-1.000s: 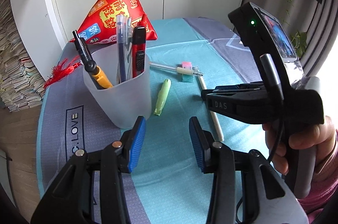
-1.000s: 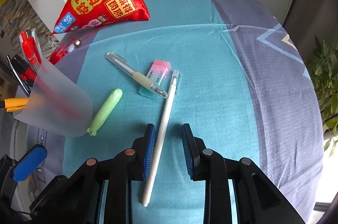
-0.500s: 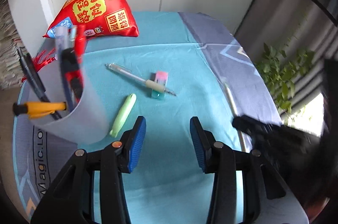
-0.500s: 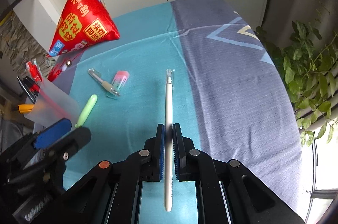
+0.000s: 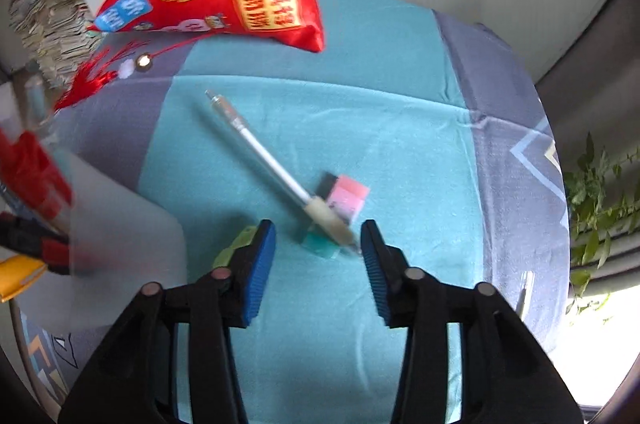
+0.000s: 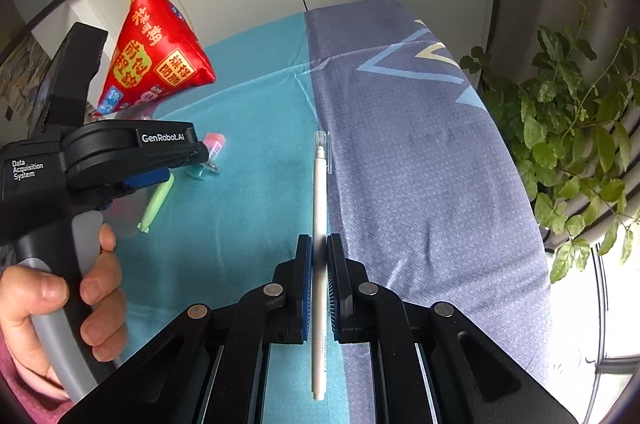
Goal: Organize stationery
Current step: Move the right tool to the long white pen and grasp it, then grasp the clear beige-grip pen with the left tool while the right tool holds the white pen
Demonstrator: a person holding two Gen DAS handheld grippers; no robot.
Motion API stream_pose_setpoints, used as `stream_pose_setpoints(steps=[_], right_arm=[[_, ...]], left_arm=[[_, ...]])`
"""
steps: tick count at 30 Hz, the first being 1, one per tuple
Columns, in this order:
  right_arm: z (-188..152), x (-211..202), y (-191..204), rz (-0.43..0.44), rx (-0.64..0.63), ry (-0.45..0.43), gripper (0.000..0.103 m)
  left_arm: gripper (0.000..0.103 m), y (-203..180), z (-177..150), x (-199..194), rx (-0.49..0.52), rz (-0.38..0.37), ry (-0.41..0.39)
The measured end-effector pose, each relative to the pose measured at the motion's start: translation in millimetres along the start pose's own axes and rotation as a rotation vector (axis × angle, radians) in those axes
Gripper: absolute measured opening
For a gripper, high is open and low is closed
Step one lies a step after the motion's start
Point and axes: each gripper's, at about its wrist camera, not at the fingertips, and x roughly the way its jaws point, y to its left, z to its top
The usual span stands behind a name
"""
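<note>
One white pen rides clamped in my right claw; my left claw, parted and narrowing, straddles the clear pen, still loose on the worktop.

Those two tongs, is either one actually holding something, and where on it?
The right tongs pinch a white pen low on its barrel, nearer the back end. The left tongs stand open over a clear pen, holding nothing.

White pen clamped, lifted lengthwise
</note>
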Motion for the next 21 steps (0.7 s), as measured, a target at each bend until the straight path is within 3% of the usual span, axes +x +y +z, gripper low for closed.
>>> stream_pose_setpoints(steps=[1,4,9,16,21], right_arm=[[-0.1,-0.2,-1.0,0.002,0.002,0.000,0.008],[-0.5,-0.9,-3.1,0.004,0.010,-0.002,0.008],[-0.6,-0.6,-5.1,0.009,0.023,0.003,0.008],[-2.0,-8.1,-3.4,-0.001,0.017,-0.007,0.008],[-5.8,-8.4,-2.6,-0.017,0.005,0.007,0.008]], left_arm=[[0.020,-2.6,-1.7,1.3,0.017,-0.017,0.012],[0.010,-7.3,-7.7,0.7,0.072,-0.018,-0.005],[0.008,-7.4,-26.3,-4.9,0.151,-0.080,0.019],[0.008,8.5,-89.6,-24.5,0.354,-0.224,0.123],[0.008,29.1,-134.4,-38.0,0.482,-0.228,0.150]])
